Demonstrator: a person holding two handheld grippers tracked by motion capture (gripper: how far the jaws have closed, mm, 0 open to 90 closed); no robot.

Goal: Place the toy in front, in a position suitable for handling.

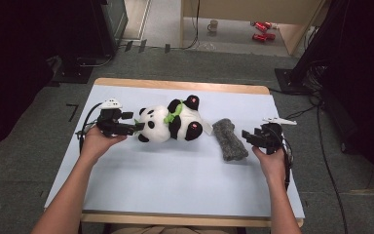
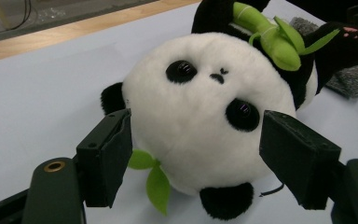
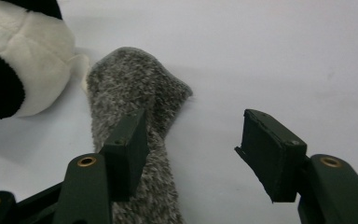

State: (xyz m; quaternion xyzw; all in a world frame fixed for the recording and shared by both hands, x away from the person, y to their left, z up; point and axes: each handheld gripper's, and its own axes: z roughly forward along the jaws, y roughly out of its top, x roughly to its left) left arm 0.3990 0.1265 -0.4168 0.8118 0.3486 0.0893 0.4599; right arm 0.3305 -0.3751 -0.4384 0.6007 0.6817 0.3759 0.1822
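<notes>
A plush panda (image 1: 173,122) with a green bamboo sprig lies on its back on the pale mat (image 1: 175,180), head toward the left. My left gripper (image 1: 135,126) is at its head. In the left gripper view the panda's head (image 2: 205,121) sits between the spread jaws of the left gripper (image 2: 196,154), which do not visibly squeeze it. A grey knitted sock (image 1: 230,139) lies just right of the panda. My right gripper (image 1: 247,135) hovers at the sock's right side, open. In the right gripper view one jaw of the right gripper (image 3: 193,144) is over the sock (image 3: 130,88) and the other over bare mat.
The mat covers a wooden table whose far edge (image 1: 175,85) shows as a strip. Beyond it on the floor stand a mug (image 1: 213,25) and red items (image 1: 262,30). Cables and dark equipment (image 1: 321,73) flank the right side.
</notes>
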